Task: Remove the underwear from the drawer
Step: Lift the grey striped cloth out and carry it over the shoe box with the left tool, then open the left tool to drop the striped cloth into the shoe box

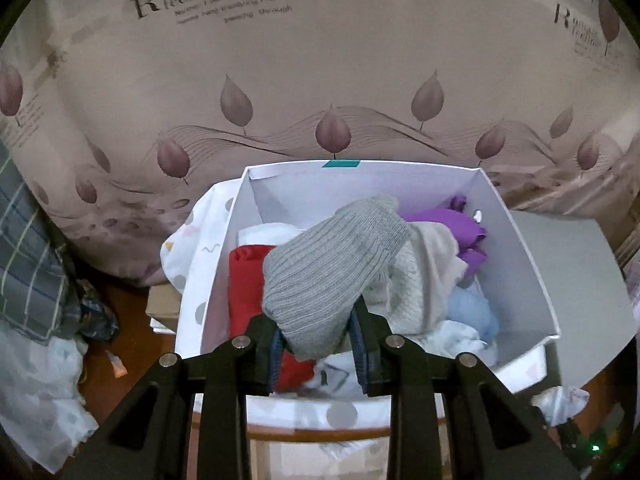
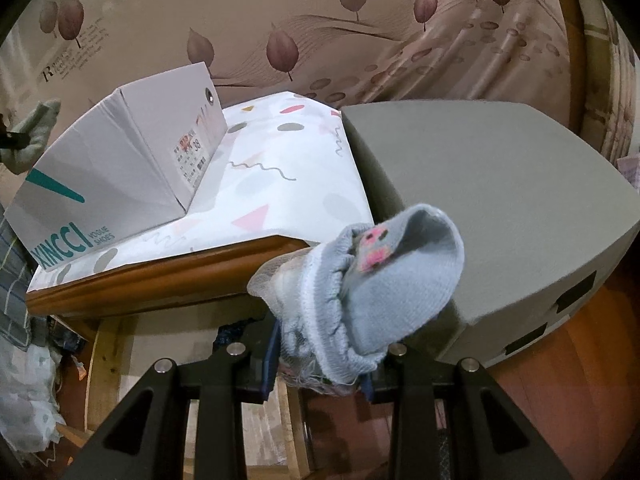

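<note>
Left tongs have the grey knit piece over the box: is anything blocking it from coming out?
Nothing visible does. The left tongs are shut on the grey knit piece, which already hangs above the other clothes in the open white box; no lid or wall crosses above it.

A grey ribbed knit piece [image 1: 332, 268] is held up over the open white shoe box [image 1: 520, 264], pinched at its lower end, its free end flopping toward the box's far wall. Inside the box lie a folded red garment [image 1: 248, 280], a crumpled purple one [image 1: 452, 228] at the far right corner, and a pale blue one [image 1: 476, 312] near the right wall. Right of the box, a light blue sock [image 2: 384, 280] with a pink motif hangs pinched, bunched at its cuff.
</note>
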{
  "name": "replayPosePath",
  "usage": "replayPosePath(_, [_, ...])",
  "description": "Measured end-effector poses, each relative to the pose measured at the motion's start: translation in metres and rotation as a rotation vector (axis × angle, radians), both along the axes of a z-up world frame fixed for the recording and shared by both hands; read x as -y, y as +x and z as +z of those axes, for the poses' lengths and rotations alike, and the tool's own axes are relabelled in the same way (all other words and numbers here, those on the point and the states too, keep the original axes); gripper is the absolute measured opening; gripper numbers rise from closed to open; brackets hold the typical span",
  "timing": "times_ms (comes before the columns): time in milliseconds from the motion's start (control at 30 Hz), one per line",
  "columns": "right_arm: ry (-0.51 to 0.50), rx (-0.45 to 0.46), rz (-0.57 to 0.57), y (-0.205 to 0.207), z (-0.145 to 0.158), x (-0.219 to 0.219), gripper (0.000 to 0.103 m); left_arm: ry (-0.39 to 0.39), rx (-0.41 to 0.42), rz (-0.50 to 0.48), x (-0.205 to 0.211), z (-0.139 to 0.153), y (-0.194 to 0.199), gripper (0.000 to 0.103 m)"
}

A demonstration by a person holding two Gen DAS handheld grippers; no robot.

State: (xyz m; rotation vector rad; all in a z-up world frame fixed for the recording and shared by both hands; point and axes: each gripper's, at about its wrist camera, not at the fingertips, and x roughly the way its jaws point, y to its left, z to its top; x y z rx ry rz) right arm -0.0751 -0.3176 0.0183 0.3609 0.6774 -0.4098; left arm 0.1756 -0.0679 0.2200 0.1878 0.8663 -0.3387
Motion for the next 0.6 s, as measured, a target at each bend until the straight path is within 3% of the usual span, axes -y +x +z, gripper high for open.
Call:
replayPosePath(133, [-0.002, -0.004, -0.003, 0.0, 0.0, 0.001, 0.031, 0.009, -0.049, 0.018, 0.001, -0.02, 0.013, 0.026])
replayPosePath(233, [0.003, -0.014, -0.007, 0.001, -0.001, 0.003, 0.031, 0.062, -0.034, 0.016, 0.002, -0.031, 0.014, 0.027])
replayPosePath(433, [0.008, -0.017, -0.003, 0.003, -0.002, 0.003, 0.031, 0.069, -0.037, 0.021, 0.002, -0.034, 0.013, 0.035])
replayPosePath(533, [0.001, -0.019, 0.0, 0.004, -0.001, 0.002, 0.031, 0.061, -0.033, 0.015, 0.003, -0.03, 0.009, 0.045])
replayPosePath(600, [0.002, -0.02, 0.0, 0.004, -0.002, 0.002, 0.031, 0.043, -0.016, 0.012, 0.001, -0.025, 0.004, 0.057])
